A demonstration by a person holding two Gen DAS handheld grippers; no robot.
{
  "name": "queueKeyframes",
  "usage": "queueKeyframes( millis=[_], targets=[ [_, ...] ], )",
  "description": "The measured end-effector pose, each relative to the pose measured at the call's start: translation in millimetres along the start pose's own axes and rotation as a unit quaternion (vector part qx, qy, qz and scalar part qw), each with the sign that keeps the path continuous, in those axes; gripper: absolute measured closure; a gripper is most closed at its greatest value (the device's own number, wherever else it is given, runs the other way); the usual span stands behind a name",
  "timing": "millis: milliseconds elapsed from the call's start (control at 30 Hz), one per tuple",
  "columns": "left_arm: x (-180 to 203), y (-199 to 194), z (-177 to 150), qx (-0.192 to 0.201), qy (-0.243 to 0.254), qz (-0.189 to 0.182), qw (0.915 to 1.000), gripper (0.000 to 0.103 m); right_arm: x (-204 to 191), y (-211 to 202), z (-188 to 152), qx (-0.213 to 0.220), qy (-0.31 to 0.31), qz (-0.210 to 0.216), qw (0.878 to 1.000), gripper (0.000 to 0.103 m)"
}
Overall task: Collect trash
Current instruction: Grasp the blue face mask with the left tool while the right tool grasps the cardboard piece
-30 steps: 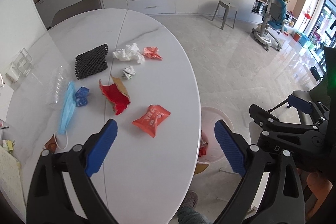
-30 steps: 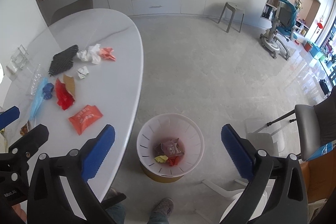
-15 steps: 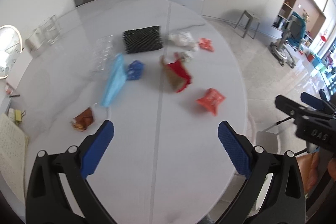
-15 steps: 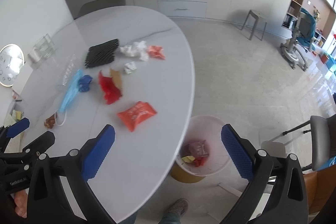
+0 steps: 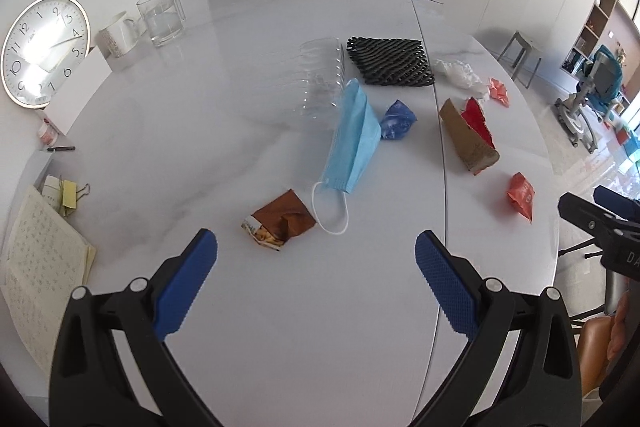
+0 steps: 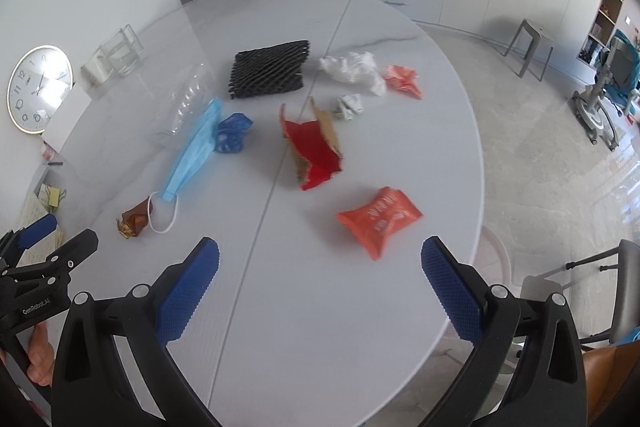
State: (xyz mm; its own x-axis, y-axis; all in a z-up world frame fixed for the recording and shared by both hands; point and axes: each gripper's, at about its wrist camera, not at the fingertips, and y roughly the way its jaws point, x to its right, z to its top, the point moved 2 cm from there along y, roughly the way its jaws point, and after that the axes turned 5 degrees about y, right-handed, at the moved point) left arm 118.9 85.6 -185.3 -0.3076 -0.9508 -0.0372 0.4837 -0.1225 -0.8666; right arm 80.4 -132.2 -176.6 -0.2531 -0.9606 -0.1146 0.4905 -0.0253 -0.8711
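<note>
Blue-padded and wide apart with nothing between the pads, the left gripper hangs just short of the brown snack wrapper, and the right gripper gapes the same way near the orange packet, likely so each can drop over its own piece. The trash lies scattered on the white counter. A second ago both cameras faced the white bin beside the counter; the left jaws have just been opening, empty.
</note>
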Motion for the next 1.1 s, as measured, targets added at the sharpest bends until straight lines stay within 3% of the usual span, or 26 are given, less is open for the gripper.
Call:
queueKeyframes(
  millis=[333,500,667,767,867,1000,1100],
  targets=[
    [26,47,36,-0.007,0.036,-0.028,0.999,0.009,-7,56,34,-0.028,-0.027,-0.009,0.999,0.003],
    [40,89,58,-0.029,0.048,-0.034,0.9978,0.021,-1,99,52,-0.049,-0.041,-0.013,0.998,0.003],
    [42,126,68,-0.056,0.043,-0.045,0.9965,0.027,4,135,65,-0.068,-0.048,-0.005,0.997,0.003],
    [42,142,70,-0.07,0.046,-0.046,0.9954,0.037,0,148,69,-0.068,-0.057,-0.002,0.996,0.003],
    [39,156,71,-0.087,0.044,-0.047,0.9941,0.053,-4,160,71,-0.076,-0.072,-0.003,0.995,0.014],
    [36,160,73,-0.087,0.038,-0.041,0.9946,0.069,-6,167,74,-0.09,-0.071,0.008,0.993,0.049],
    [36,159,74,-0.085,0.04,-0.04,0.9947,0.082,-2,165,77,-0.087,-0.055,0.022,0.994,0.059]
  ],
)
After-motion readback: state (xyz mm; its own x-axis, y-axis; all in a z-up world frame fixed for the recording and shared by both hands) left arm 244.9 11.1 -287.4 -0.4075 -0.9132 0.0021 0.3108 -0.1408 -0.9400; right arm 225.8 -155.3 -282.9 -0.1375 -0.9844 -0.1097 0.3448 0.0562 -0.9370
